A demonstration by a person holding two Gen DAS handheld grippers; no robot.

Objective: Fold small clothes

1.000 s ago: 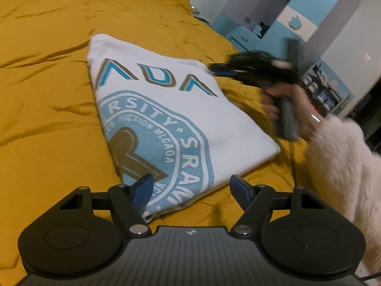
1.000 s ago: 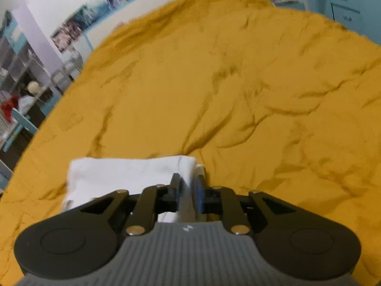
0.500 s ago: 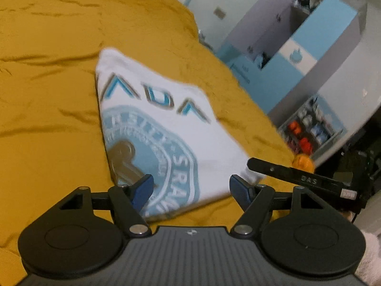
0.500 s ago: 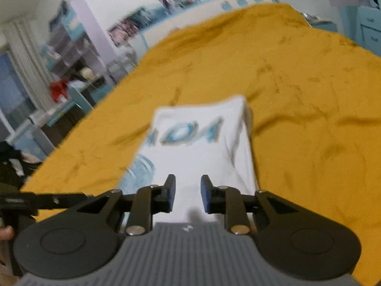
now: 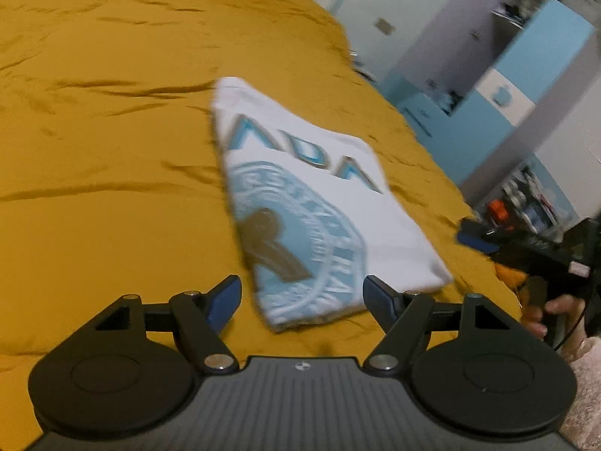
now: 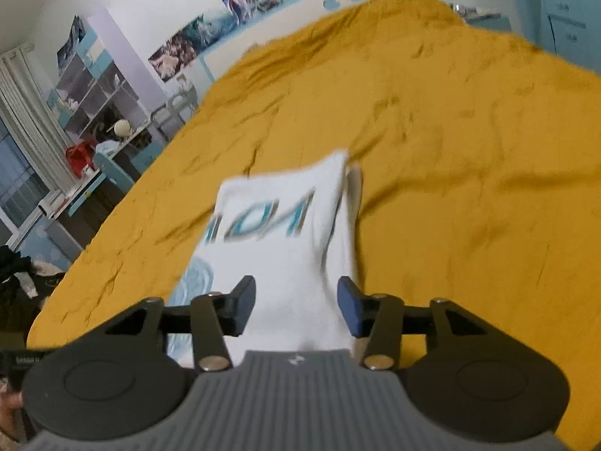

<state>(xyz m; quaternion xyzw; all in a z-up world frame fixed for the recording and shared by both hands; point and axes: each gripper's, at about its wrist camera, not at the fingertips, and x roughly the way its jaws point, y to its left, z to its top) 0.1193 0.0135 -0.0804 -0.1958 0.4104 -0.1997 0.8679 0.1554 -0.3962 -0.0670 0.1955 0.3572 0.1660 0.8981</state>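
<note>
Folded white t-shirt (image 5: 319, 206) with blue print lies flat on the mustard bedspread (image 5: 112, 150). Left gripper (image 5: 302, 298) hovers near its closest corner, jaws wide apart, holding nothing. Right gripper (image 6: 296, 306) sits above the shirt, jaws just opening, about half spread, gripping nothing.

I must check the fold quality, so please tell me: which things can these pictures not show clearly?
- Folded white T-shirt with blue print: round emblem lettering blurred in the left wrist view.
- Its near edge: hidden behind the right gripper body in the right wrist view.
- Layers underneath: covered by the top panel.
- Mustard-yellow bedspread: cut off by both frames' edges.
- Left gripper: open, nothing hidden between.
</note>
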